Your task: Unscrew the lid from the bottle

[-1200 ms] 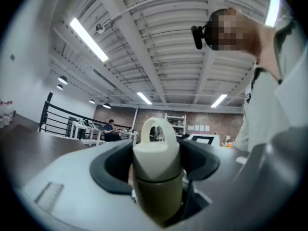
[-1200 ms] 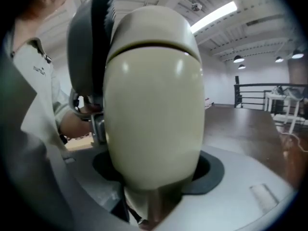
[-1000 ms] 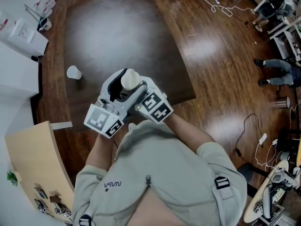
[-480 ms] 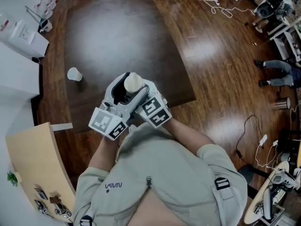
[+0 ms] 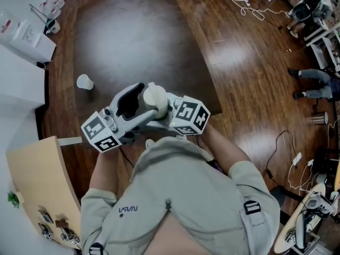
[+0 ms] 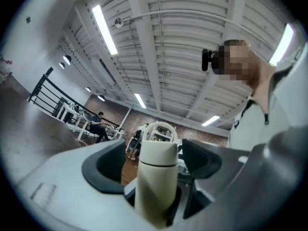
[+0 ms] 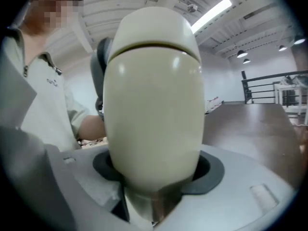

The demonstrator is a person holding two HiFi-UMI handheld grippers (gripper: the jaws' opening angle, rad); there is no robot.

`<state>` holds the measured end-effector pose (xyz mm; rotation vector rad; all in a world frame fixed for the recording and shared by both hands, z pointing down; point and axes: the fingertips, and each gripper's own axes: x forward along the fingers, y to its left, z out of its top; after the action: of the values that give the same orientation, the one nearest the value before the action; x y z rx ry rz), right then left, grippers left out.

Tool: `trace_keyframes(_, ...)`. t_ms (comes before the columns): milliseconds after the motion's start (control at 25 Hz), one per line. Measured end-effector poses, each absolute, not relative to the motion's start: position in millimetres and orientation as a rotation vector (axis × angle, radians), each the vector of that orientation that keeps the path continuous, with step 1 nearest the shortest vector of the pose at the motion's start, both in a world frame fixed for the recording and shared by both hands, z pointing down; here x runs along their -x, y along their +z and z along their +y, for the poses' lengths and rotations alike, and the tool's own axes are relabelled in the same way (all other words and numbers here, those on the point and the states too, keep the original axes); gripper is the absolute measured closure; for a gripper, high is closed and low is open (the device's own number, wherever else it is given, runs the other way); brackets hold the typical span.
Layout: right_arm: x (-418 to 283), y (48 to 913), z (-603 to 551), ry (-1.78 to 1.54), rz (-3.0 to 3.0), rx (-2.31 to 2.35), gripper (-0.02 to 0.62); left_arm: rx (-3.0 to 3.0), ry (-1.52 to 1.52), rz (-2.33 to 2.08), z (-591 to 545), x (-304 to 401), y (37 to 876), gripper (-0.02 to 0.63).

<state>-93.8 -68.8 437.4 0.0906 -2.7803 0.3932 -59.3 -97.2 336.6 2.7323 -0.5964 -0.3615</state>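
Head view: a cream bottle (image 5: 155, 96) is held above the near edge of the dark table (image 5: 133, 36), between two grippers.
The left gripper (image 5: 138, 104) is seen at the bottle's 9 o'clock and the right gripper (image 5: 164, 108) at its 3 o'clock; a paper cup (image 5: 83, 82) stands on the table at 10 o'clock, well apart. Left gripper view: the jaws are opening. The bottle stands between them with its lid (image 6: 158, 146) on, and the pads (image 6: 102, 163) are clear of it. Right gripper view: the bottle's body is clamped between the dark pads (image 7: 211, 170), the lid seam showing near the top.
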Motion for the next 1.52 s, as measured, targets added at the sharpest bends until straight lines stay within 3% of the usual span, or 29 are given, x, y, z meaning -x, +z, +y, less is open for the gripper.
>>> trace_keyframes(280,93.8,409.5,-2.6,0.559,-2.735,0.564,0.296,-2.755,-0.355,-0.1,-69.9,52.3,318.5,0.251)
trace_keyframes(480,98.4,401.7,16.7,0.624,-2.724,0.718,0.295,-2.777,-0.285,0.057,-58.5,43.1,318.1,0.255)
trace_keyframes(640,96.5,405.5,16.3,0.608,-2.704,0.708,0.296,-2.769,-0.291,0.1,-54.5,38.9,318.5,0.296)
trace_keyframes(1120,105.3,447.1,-71.6,0.406,-2.729,-0.123,0.295,-2.888,-0.083,-0.531,-102.3,36.2,339.6,0.296)
trace_keyframes(1520,85.1,464.7,-122.7,0.249,-2.606,-0.712,0.295,-2.79,-0.099,-1.15,-126.2,33.4,357.2,0.301)
